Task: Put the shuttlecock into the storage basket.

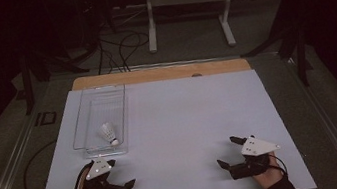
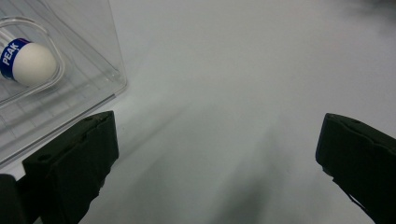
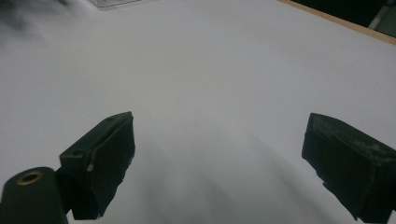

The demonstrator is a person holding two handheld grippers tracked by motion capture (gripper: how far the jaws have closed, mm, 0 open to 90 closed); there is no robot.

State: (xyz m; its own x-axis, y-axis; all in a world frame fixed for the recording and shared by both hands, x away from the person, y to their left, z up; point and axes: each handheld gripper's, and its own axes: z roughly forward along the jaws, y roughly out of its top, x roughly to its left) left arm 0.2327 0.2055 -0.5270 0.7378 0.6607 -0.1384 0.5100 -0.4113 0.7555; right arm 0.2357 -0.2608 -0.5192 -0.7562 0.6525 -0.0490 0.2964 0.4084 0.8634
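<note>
We're at rest — both grippers, left (image 1: 118,175) and right (image 1: 229,152), jaws apart, empty. Shuttlecock (image 1: 109,132) lies in the clear bin (image 1: 83,114); next, we'd judge — left reaches in.

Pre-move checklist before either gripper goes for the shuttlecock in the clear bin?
1. White feathered shuttlecock lies inside the clear plastic rectangular bin, near its front end: ok.
2. Left gripper open, nothing between its fingers: ok.
3. Right gripper open, nothing held: ok.
4. Left gripper sits just in front of the bin's near wall, apart from it: ok.
5. White table sheet between the grippers is bare: ok.
6. Whether the bin's rim leaves room for open fingers around the shuttlecock: cannot tell.
</note>
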